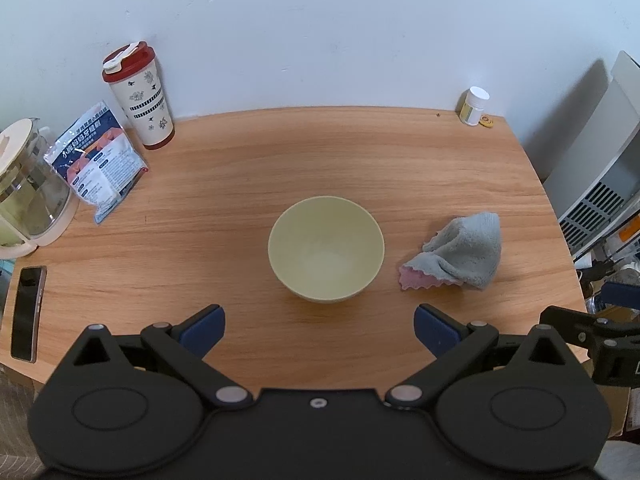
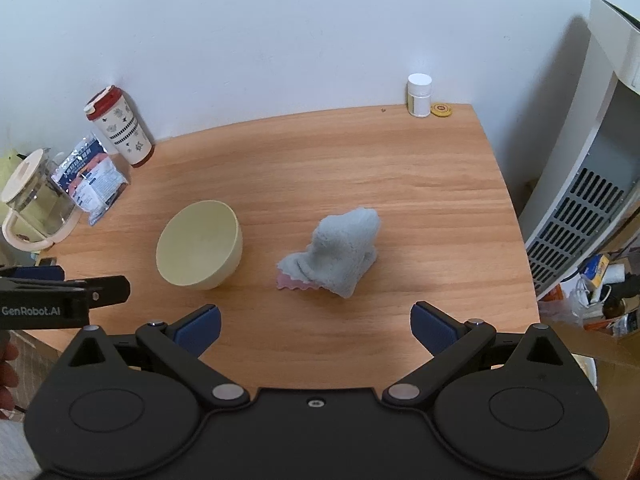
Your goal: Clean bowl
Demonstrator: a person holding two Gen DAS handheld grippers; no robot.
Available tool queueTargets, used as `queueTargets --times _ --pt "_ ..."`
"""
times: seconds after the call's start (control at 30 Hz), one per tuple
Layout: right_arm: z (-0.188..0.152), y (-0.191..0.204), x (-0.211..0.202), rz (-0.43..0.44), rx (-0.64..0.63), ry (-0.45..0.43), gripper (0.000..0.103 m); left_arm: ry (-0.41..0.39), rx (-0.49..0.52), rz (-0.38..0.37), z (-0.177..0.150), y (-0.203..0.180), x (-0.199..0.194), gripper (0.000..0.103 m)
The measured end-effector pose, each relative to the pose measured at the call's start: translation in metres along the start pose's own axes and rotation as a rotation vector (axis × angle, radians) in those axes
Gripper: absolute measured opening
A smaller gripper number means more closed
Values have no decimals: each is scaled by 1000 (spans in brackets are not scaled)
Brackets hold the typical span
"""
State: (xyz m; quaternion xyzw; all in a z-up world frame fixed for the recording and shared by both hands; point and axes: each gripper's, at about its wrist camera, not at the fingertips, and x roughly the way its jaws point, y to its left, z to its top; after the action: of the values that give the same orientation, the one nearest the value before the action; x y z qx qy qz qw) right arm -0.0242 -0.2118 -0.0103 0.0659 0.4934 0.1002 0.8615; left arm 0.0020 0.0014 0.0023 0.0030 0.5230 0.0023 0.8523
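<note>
Left wrist view: left hand-held gripper hangs released before the empty bowl, likely to steady it; right hand-held gripper, also released, faces the cloth.

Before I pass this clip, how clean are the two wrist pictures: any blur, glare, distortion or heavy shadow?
Left wrist view: sharp and evenly lit, the bowl casts a soft shadow, no glare; fisheye bends the table edge and darkens the corners. Right wrist view: same even light, cloth crisp; only the hand at the left edge is blurred.

One bowl, one cloth
</note>
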Motion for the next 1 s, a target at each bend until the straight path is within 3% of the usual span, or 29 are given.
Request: queueTargets --times 1.0 --pt "9 6 5 -1 -36 13 103 3 -17 10 1 -2 3 103"
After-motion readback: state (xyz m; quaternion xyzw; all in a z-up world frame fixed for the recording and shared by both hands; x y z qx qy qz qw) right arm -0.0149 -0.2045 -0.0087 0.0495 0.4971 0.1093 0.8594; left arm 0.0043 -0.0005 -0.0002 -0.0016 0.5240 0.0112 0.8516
